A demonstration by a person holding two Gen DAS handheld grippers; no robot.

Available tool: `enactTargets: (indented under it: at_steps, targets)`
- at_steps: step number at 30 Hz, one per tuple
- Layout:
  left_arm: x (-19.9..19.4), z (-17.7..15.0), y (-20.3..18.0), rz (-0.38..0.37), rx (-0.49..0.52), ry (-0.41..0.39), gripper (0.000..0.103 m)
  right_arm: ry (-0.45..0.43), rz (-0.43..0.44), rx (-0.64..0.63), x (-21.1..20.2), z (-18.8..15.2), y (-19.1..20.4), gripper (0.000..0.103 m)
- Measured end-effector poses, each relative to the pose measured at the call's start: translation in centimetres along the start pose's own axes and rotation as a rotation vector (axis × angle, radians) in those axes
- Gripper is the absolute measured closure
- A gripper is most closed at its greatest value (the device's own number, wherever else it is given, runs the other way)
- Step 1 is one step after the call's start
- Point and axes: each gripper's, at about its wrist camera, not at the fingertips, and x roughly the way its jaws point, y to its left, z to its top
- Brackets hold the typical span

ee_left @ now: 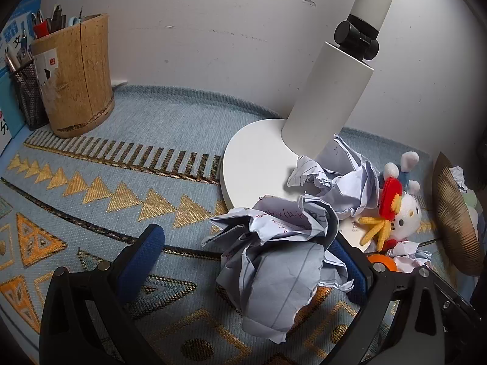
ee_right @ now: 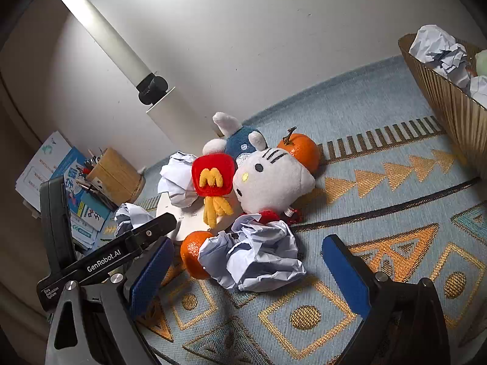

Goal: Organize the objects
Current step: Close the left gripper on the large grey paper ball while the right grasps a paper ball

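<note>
Blue-gold geometric cloth (ee_right: pixel 380 164) — white plush (ee_right: pixel 271 179), orange tangerine (ee_right: pixel 303 149)

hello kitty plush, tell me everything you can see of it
The hello kitty plush is soft white fabric, with black eyes and whiskers, a yellow nose, a blue body and white limbs. A red fries-box piece with a yellow M and yellow strips lies by its head. It lies on its side, partly on the lamp base. An orange sits behind its head, and crumpled paper lies in front. Neither gripper touches it.
</note>
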Motion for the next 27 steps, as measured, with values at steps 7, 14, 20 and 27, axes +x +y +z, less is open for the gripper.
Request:
enactTargets:
  at_steps: [7, 14, 20, 27]
  targets:
    - [-0.8, -0.5, 0.2, 0.001, 0.003, 0.000, 0.001, -0.003, -0.007, 0.003, -0.3, 0.0, -0.3, 0.011]
    - [-1.9, -0.4, 1.8, -0.077, -0.117, -0.077, 0.060, -0.030, 0.054, 0.076, -1.1, -0.1, -2.2, 0.065]
    - [-3.1, 0.0, 0.7, -0.050, -0.110, -0.167, 0.060, -0.116, 0.096, 0.061, -2.4, -0.1, -1.5, 0.065]
    - [-5.3, -1.6, 3.6, -0.035, -0.089, -0.173, 0.060, -0.175, 0.091, 0.075, -3.9, -0.2, -2.1, 0.065]
